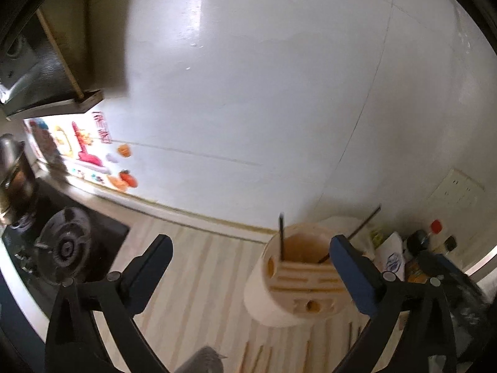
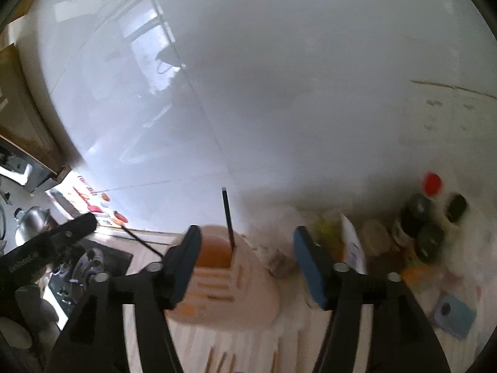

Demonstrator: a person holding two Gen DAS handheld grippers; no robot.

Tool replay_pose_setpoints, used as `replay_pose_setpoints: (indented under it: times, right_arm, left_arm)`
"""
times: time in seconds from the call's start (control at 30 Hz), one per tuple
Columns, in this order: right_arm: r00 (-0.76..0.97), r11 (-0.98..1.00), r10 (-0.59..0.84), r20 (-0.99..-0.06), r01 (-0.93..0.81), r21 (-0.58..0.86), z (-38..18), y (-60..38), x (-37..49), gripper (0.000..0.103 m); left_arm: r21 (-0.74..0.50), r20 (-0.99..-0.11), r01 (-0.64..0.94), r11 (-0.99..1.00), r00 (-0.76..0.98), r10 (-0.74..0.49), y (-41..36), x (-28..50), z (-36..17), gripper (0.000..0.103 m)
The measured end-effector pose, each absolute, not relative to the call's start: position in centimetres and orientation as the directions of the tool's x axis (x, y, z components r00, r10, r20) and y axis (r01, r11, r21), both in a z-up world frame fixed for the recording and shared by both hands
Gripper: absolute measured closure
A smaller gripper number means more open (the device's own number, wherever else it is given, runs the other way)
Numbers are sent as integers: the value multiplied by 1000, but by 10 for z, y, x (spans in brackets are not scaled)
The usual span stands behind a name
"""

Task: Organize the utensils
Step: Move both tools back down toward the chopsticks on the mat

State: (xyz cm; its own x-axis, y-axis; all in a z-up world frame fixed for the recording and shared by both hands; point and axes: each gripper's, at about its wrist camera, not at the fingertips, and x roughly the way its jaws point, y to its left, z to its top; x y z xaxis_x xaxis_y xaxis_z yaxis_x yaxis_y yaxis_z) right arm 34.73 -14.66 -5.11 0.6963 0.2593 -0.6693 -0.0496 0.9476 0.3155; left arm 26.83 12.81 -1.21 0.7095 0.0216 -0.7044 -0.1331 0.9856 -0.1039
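Note:
A pale cylindrical utensil holder [image 1: 292,283] with slots in its top stands on the striped counter; it also shows in the right wrist view [image 2: 226,283]. Two dark chopsticks [image 1: 281,233] stick out of it; one stands upright in the right wrist view [image 2: 228,220], one leans left. Several wooden chopsticks [image 1: 257,357] lie on the counter in front of the holder and show in the right wrist view [image 2: 223,360]. My left gripper [image 1: 251,270] is open and empty, just left of the holder. My right gripper [image 2: 245,264] is open and empty, straddling the holder's right side.
A gas stove [image 1: 66,245] with a kettle [image 1: 12,161] sits at the left. Bottles and jars [image 2: 425,217] crowd the right back corner by the white tiled wall [image 1: 264,93]. A blue sponge [image 2: 453,314] lies at the right. The left gripper body [image 2: 46,248] appears at the left.

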Motion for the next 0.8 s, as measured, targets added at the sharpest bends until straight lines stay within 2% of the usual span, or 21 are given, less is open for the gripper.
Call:
replay_pose_setpoints:
  times: [0.07,0.17,0.3,0.47,0.53,0.6,0.7,0.8]
  right_arm:
    - [704,944,249,-665,-25,328,-51,-157,333,24]
    - [723,947,209,-658,17,320,-57,-170,304,9]
    - [695,959,144,-704,79,273,-70,-190,278,8]
    - [588,955,113,-801,159,252,-116,-217,259,8]
    - [512,949,115,-851,196,246,-141,-233,254,17]
    - [451,948,125,-884,208,240,-164,-238,248,37]
    - [344,940,138,-929,249,232,-212,-248,242,57]
    - [233,935,155,-960,278,219,-262,-254,240,70]
  left_arm:
    - [-72,-708,-150,986,704,55,124,258,-18,0]
    - [-26,-704,-157,987,704,93,115,241,-28,0]
    - [31,-726,-185,982,672,149,103,225,-52,0]
    - [39,-784,-152,988,608,125,83,217,-99,0]
    - [42,-821,-139,989,559,114,74,216,-124,0]
    - [53,-849,-125,991,516,110,65,215,-146,0]
    - [81,-886,-94,992,450,115,49,215,-178,0]
    - [115,-903,-63,991,408,131,36,216,-199,0]
